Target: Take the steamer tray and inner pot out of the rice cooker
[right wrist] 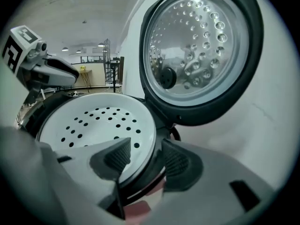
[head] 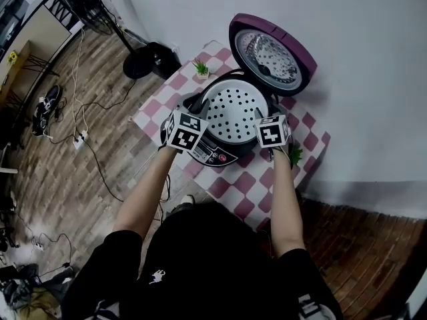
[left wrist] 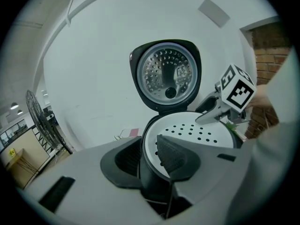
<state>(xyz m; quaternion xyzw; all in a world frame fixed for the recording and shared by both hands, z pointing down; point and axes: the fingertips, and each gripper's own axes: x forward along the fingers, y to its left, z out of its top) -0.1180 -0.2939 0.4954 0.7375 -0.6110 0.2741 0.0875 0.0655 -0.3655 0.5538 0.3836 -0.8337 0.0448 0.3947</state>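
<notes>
The rice cooker [head: 215, 155] stands on a small table with its purple lid [head: 270, 53] swung up at the back. The white perforated steamer tray [head: 235, 112] sits in the top of the cooker; the inner pot beneath it is hidden. My left gripper [left wrist: 150, 156] is at the tray's left rim, one jaw outside the rim and one over the tray, with a gap showing, so it is open. My right gripper [right wrist: 143, 158] straddles the right rim [right wrist: 149, 125] the same way, open, its pads not touching the rim.
The table [head: 233, 182] has a pink and white checked cloth and stands against a white wall. A small green plant [head: 201, 67] is at its far left corner, another [head: 294, 155] by my right hand. A fan base [head: 143, 62] and cables lie on the wooden floor.
</notes>
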